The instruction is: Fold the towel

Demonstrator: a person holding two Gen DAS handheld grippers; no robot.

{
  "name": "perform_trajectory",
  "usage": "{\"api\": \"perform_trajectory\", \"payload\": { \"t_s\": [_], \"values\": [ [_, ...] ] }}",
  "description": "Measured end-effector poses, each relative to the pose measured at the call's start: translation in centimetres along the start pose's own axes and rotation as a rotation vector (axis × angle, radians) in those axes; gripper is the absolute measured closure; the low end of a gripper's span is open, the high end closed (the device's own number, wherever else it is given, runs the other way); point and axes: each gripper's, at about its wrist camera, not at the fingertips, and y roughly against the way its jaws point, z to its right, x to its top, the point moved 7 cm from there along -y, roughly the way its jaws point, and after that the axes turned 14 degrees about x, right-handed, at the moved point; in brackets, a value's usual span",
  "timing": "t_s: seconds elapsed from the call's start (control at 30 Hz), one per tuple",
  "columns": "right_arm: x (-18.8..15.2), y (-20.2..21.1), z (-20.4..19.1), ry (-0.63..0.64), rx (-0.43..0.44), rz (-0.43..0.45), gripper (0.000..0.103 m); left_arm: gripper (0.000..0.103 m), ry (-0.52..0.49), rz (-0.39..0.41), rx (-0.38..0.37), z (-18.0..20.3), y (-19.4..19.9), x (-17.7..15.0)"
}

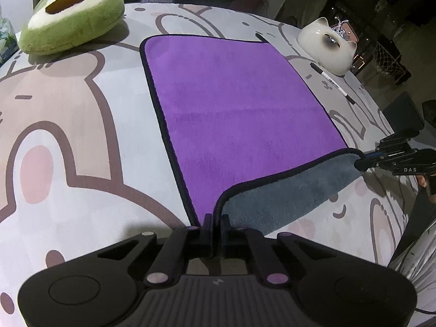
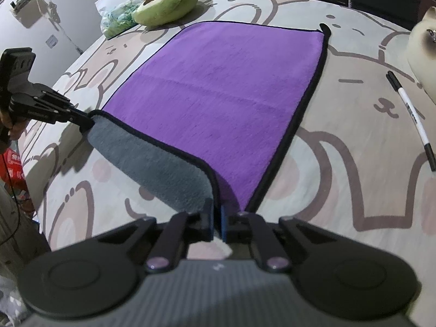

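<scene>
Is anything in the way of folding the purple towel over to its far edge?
Nothing visible is. Both the left gripper and the right gripper already pinch the near corners of the purple towel, and its purple top is bare. The avocado plush, marker pen and cat-shaped bowl lie beside it on the table, off the cloth.

We hold our left gripper (image 1: 215,224) and right gripper (image 2: 217,222) low, fingers (image 1: 207,227) of both pinched together.

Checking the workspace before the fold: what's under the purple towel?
The towel lies on the cartoon-print table cover. Its lifted near edge shows a grey underside. Anything beneath the flat part is hidden.
</scene>
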Motion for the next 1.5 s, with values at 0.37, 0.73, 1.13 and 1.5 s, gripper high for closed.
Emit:
{"api": "perform_trajectory", "payload": {
  "t_s": [0.37, 0.73, 1.13, 1.5],
  "values": [
    [1.6, 3.1, -0.7, 0.023, -0.035, 0.152, 0.098, 0.099, -0.001, 0.113, 0.034, 0.1, 2.7, 1.6],
    [5.8, 4.7, 0.2, 0.059, -0.081, 0.233, 0.098, 0.099, 0.002, 0.212, 0.061, -1.0, 3.3, 6.6],
    [12.7, 5.4, 3.0, 0.078, -0.129, 0.279, 0.098, 0.099, -0.005, 0.261, 0.083, -2.9, 2.3, 13.0],
    [17.8, 4.0, 6.8, 0.060, -0.164, 0.282, 0.098, 0.098, -0.020, 0.256, 0.113, -4.5, -1.2, 18.1]
  ]
}}
